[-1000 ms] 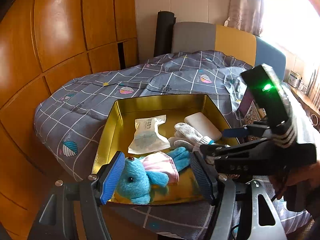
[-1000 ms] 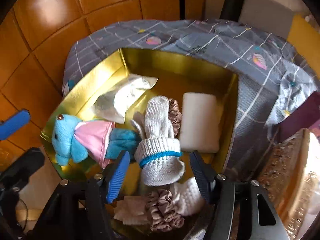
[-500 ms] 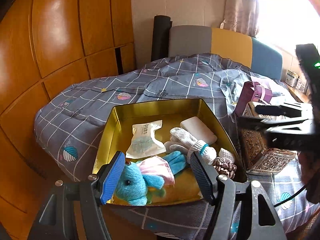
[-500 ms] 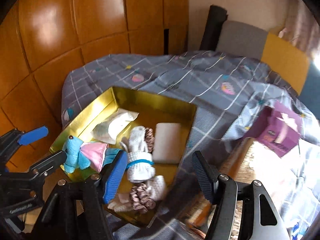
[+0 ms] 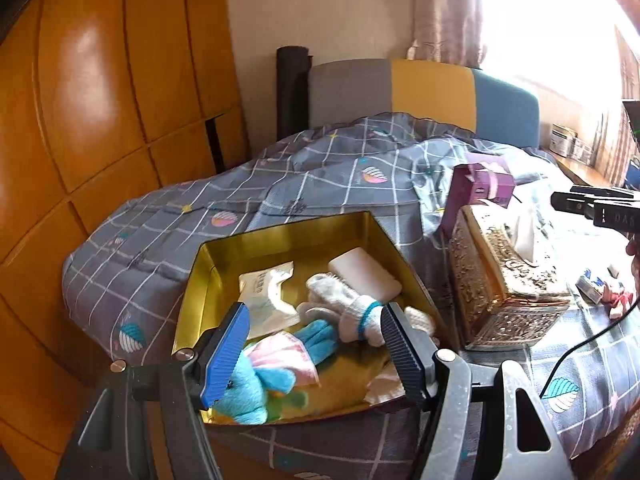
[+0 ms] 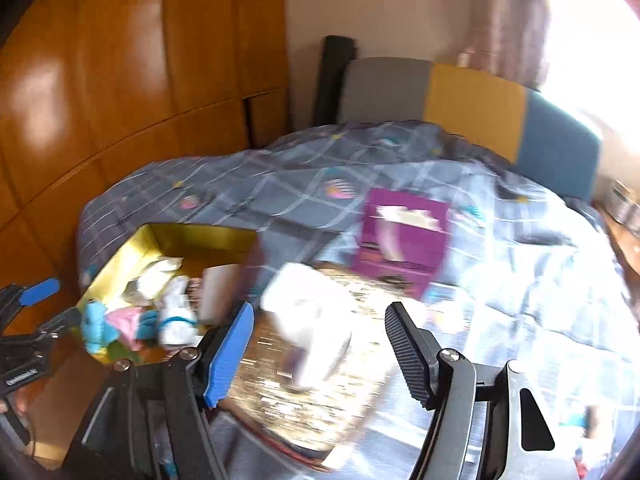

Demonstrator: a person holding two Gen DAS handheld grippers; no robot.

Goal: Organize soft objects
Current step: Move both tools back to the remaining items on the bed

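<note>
A gold tray [image 5: 280,236] lies on the bed and holds a blue plush toy in a pink dress [image 5: 264,376], a white knit glove with a blue band [image 5: 352,312], a white pad [image 5: 364,272] and a white packet [image 5: 266,292]. My left gripper [image 5: 316,356] is open and empty, just above the tray's near edge. My right gripper [image 6: 320,354] is open and empty, above an ornate gold tissue box [image 6: 304,396]. The tray also shows in the right wrist view [image 6: 132,256], at the left.
The ornate gold tissue box [image 5: 500,284] stands right of the tray, with a purple box [image 5: 480,188] behind it. The grey checked quilt [image 5: 320,168] covers the bed. A wooden wardrobe [image 5: 100,92] stands at the left. Small packets [image 5: 600,292] lie at the right.
My right gripper has pulled back from over the tray and swung right, now above the gold tissue box. My left gripper has drawn back slightly. The glove stays in the tray.
</note>
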